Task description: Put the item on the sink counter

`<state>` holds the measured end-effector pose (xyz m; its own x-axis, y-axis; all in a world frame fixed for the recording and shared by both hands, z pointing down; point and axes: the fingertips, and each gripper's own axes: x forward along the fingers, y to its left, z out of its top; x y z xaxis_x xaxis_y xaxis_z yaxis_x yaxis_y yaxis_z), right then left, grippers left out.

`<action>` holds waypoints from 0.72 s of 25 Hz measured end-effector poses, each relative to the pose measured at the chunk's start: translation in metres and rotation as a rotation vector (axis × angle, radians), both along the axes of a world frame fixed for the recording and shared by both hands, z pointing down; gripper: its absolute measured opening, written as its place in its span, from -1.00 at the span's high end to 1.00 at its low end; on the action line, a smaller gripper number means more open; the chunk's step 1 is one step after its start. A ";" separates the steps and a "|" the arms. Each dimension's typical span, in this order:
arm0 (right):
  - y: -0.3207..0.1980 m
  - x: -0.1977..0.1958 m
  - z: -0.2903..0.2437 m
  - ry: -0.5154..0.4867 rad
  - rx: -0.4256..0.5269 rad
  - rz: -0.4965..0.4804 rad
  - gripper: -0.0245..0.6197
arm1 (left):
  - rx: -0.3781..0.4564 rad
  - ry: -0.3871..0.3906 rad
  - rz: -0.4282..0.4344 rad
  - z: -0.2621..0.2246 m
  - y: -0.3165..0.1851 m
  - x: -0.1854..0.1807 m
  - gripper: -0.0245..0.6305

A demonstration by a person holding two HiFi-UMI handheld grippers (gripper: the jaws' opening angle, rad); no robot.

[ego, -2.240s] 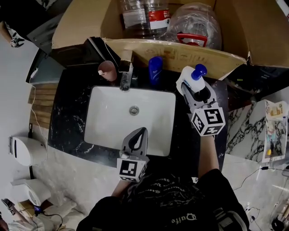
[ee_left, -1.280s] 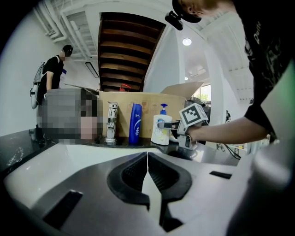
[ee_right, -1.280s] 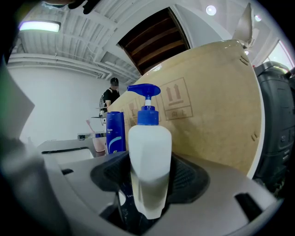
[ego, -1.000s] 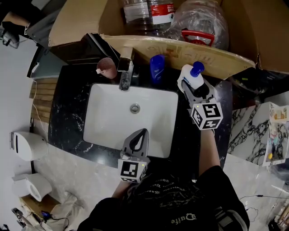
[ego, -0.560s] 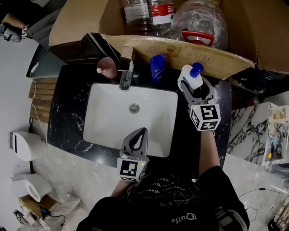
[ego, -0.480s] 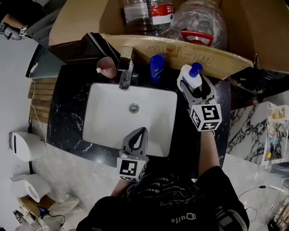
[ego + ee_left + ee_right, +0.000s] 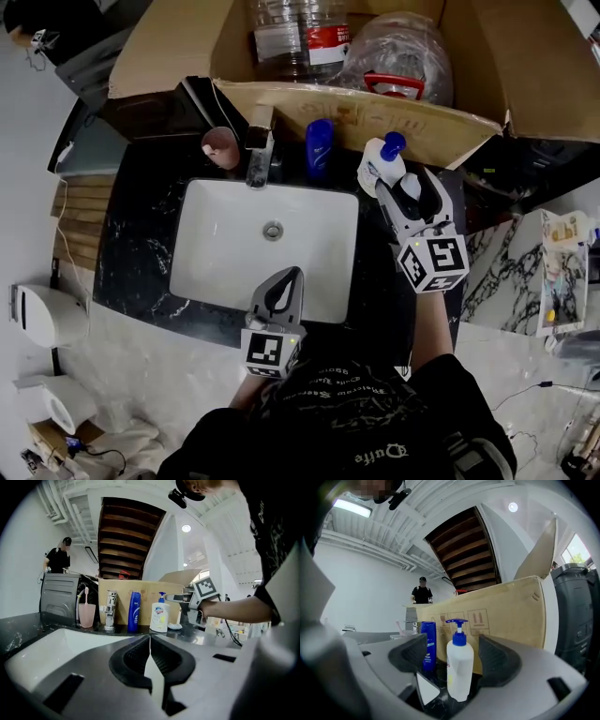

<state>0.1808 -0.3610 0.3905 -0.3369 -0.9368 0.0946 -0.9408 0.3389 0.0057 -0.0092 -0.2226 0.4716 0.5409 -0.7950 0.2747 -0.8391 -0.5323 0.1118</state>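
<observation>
A white pump bottle [image 7: 383,169] with a blue pump stands upright on the black marble sink counter [image 7: 141,234], right of the basin. In the right gripper view the pump bottle [image 7: 459,667] stands between the jaws and touches neither pad. My right gripper [image 7: 410,187] sits just behind it, jaws opening, nothing held. My left gripper [image 7: 294,273] hovers shut and empty over the basin's front edge. From the left gripper view, the pump bottle [image 7: 160,616] stands by the right gripper [image 7: 176,598].
A blue bottle [image 7: 320,147], a chrome faucet [image 7: 259,155] and a pink cup [image 7: 221,146] line the counter's back edge. A white basin [image 7: 225,253] fills the middle. An open cardboard box [image 7: 375,112] with large bottles rises behind. A dark appliance [image 7: 150,108] stands back left.
My right gripper's jaws have spread off the pump bottle and drawn back a little toward the person. The bottle stays upright on the counter. The left gripper has not moved.
</observation>
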 end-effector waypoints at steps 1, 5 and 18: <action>0.007 -0.003 -0.002 0.008 0.002 -0.003 -0.09 | 0.004 0.002 0.002 -0.001 0.002 -0.001 0.90; 0.038 -0.013 -0.008 0.020 0.007 -0.012 -0.10 | 0.024 0.019 0.011 -0.008 0.008 -0.002 0.90; 0.126 -0.039 0.027 -0.067 -0.091 0.013 -0.09 | 0.068 0.058 0.078 -0.018 0.025 0.004 0.90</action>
<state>0.1422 -0.2352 0.4177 -0.3335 -0.9295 0.1574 -0.9422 0.3233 -0.0873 -0.0053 -0.1976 0.4535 0.6152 -0.7656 0.1879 -0.7881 -0.6037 0.1206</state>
